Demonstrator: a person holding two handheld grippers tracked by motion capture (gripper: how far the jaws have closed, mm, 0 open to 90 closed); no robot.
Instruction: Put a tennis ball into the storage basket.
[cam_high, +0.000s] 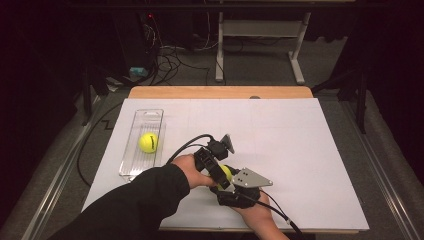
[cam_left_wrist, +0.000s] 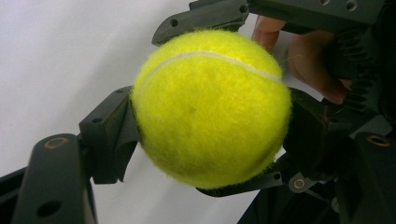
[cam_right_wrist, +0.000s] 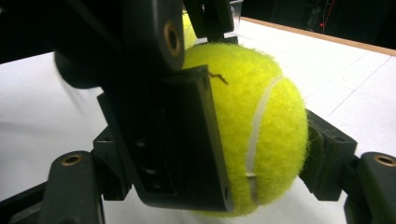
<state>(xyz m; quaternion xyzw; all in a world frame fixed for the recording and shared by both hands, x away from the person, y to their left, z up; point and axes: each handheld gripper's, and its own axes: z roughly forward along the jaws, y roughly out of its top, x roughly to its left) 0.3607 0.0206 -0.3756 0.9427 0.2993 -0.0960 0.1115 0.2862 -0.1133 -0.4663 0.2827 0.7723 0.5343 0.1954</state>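
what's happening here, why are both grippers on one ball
A person holds a gripper in each hand at a white table, and both meet on one tennis ball near the front edge. The left gripper has its jaws pressed on the ball's sides, and the right gripper grips the same ball, so it looks like a handover between hands, though which way I cannot tell. A second tennis ball sits in a clear plastic tray at the left of the table.

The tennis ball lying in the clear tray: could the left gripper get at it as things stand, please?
Probably not yet. The left gripper is shut on a tennis ball that the right gripper also clamps. The path to the ball in the tray looks free, and the clear tray is open-topped.
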